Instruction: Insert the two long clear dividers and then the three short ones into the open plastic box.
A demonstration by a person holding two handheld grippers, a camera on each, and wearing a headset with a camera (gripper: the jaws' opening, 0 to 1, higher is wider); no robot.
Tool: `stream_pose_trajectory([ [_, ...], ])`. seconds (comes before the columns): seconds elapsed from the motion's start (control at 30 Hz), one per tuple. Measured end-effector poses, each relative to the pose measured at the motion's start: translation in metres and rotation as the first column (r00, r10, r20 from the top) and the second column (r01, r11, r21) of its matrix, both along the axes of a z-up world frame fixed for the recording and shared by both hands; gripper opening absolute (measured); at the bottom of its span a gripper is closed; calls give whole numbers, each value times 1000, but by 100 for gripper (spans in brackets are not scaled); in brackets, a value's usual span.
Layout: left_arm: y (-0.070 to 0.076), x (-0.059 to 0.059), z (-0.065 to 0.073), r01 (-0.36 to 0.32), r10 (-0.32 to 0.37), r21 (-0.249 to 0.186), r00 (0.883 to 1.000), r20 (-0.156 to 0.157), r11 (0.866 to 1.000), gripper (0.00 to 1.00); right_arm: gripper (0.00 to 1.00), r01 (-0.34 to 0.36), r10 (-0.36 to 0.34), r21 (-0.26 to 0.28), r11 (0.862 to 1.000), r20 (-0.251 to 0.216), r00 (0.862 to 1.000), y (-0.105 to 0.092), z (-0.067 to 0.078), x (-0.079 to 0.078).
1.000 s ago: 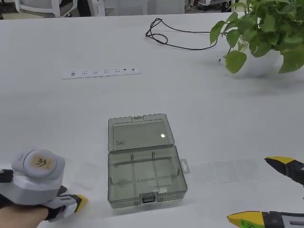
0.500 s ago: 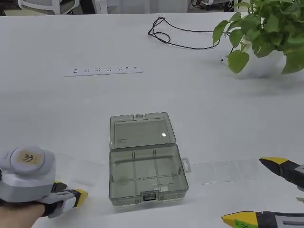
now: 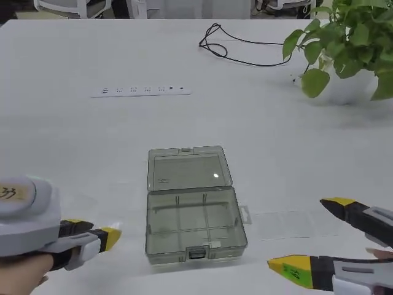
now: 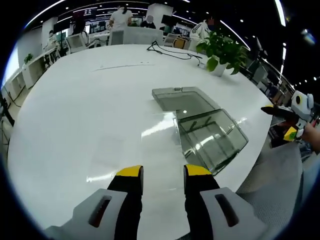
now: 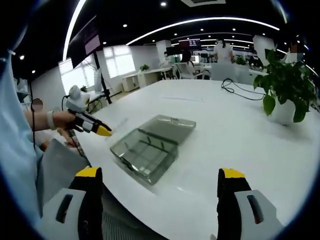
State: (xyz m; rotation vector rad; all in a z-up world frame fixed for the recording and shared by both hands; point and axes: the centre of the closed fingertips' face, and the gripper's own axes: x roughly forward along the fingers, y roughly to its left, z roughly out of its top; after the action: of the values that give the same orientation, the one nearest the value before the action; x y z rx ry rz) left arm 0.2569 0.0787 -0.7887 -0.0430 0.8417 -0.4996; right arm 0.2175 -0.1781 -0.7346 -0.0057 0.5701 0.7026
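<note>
Both grippers have crept inward toward the box (image 3: 166,253) (the right one more so). Clear dividers (image 3: 287,225) lie flat at the box's 3 o'clock, long axis running 9-to-3, just ahead of the right gripper (image 3: 305,235), whose jaws gape wide, empty. The left gripper (image 4: 164,170), narrowly parted and also empty, waits at the box's 9 o'clock, farther off.

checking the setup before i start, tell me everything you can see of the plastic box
The plastic box is smoky grey and see-through, rectangular, resting flat on the white table. Its hinged lid lies fully open and flat behind the tray. A small latch sits on the near front wall. Thin ribs mark the inner walls.
</note>
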Motion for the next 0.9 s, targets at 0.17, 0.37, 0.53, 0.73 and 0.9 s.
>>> stream_pose_trajectory([
  [0.17,-12,-1,13,-10,11,-60,1000,19,998,30,91,16,-15,57,998,-7,1000,11,10,9],
  [0.37,-32,2,30,-12,19,-128,998,52,992,30,76,-17,18,86,996,-8,1000,32,22,18],
  [0.53,-48,7,38,-6,19,-167,997,79,986,30,67,-19,18,167,986,5,1000,53,38,34],
  [0.73,-68,6,47,27,-5,-203,994,111,979,30,47,33,-13,287,957,-69,998,73,46,49],
  [0.9,-81,3,51,50,-23,-217,992,125,975,30,35,39,-5,300,953,-115,993,87,39,56],
])
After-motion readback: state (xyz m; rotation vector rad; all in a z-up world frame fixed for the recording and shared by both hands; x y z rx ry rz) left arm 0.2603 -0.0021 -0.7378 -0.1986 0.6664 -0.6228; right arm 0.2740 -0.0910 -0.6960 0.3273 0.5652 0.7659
